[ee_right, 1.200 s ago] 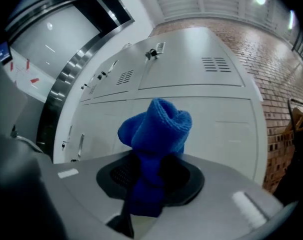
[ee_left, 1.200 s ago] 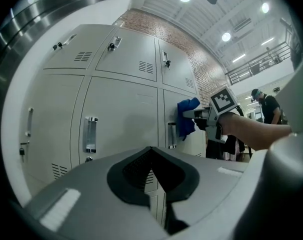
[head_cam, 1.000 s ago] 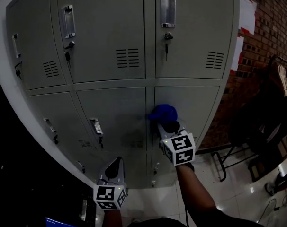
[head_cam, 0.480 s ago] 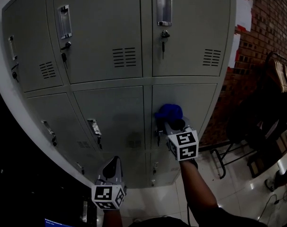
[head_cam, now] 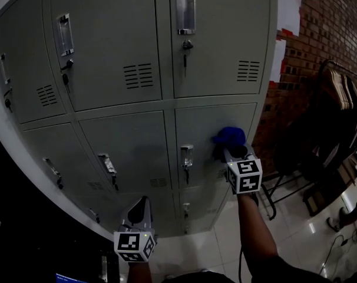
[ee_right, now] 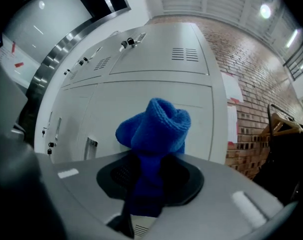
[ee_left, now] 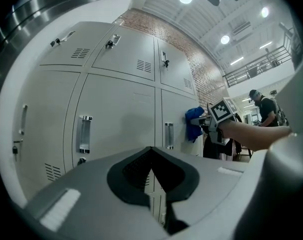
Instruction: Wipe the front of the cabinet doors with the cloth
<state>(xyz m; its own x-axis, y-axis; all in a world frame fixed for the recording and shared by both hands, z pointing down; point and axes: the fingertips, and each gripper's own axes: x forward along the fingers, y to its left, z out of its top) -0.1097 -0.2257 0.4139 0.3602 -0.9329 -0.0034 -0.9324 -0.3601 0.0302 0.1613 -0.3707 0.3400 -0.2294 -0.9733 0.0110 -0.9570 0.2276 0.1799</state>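
A grey bank of cabinet doors point(head_cam: 125, 140) fills the head view. My right gripper point(head_cam: 232, 150) is shut on a blue cloth point(head_cam: 230, 136), which presses against the right part of the lower right door point(head_cam: 202, 122), to the right of its handle point(head_cam: 187, 156). In the right gripper view the cloth point(ee_right: 154, 129) bulges out from between the jaws point(ee_right: 149, 159) against the door point(ee_right: 201, 109). My left gripper point(head_cam: 141, 207) hangs low before the bottom doors, shut with nothing in it. Its own view shows the shut jaws point(ee_left: 152, 151) and, further off, the cloth point(ee_left: 194, 125).
A brick wall point(head_cam: 302, 69) with white paper sheets adjoins the cabinet's right side. A dark rack with hangers point(head_cam: 340, 99) and a metal frame point(head_cam: 284, 187) stand on the glossy floor at the right. A person point(ee_left: 264, 109) stands far off in the left gripper view.
My right gripper has slid the cloth rightwards across the lower right door, uncovering its handle. The left gripper has stayed in place.
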